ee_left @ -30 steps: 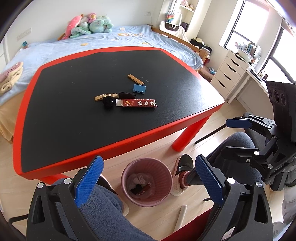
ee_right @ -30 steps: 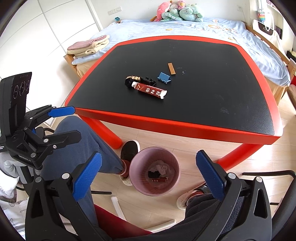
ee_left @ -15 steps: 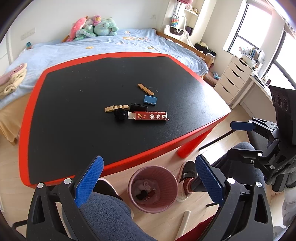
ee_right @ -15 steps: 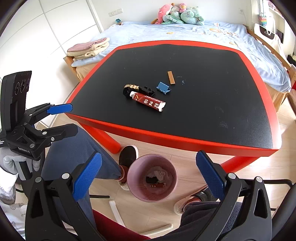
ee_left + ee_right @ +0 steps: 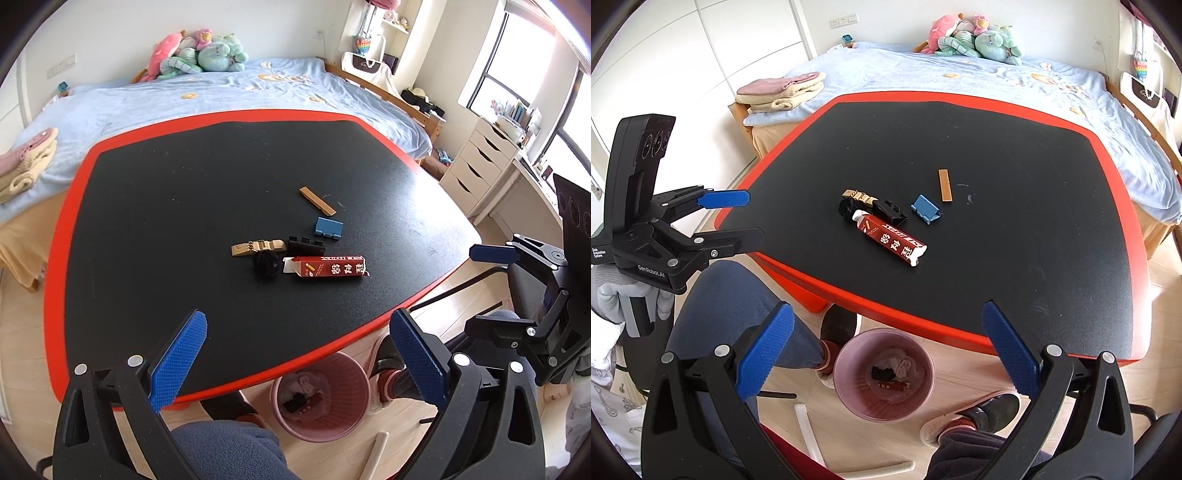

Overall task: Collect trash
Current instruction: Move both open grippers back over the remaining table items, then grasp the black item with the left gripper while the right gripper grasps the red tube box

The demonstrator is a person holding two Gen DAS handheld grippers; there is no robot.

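Note:
A red carton [image 5: 328,266] [image 5: 892,240] lies on the black table [image 5: 147,221] [image 5: 1034,221] among small scraps: a black fuzzy ball [image 5: 266,263], a tan chain piece [image 5: 258,246], a black clip [image 5: 304,245], a blue piece [image 5: 328,228] and a wooden stick [image 5: 317,200]. A pink bin [image 5: 317,432] [image 5: 842,387] with trash in it stands on the floor under the table's near edge. My left gripper [image 5: 295,332] is open above that edge, short of the scraps. My right gripper [image 5: 886,325] is open too, over the bin. Neither holds anything.
The table has a red rim, and a bed [image 5: 221,92] with plush toys [image 5: 199,51] lies behind it. Folded towels [image 5: 783,92] sit at the left, white drawers [image 5: 476,162] at the right. A person's legs and shoes [image 5: 971,413] flank the bin. A white stick [image 5: 809,432] lies on the floor.
Both grippers have risen and moved forward towards the table, so the scraps look nearer and the bin sits lower in view. Both stay open; nothing on the table has moved.

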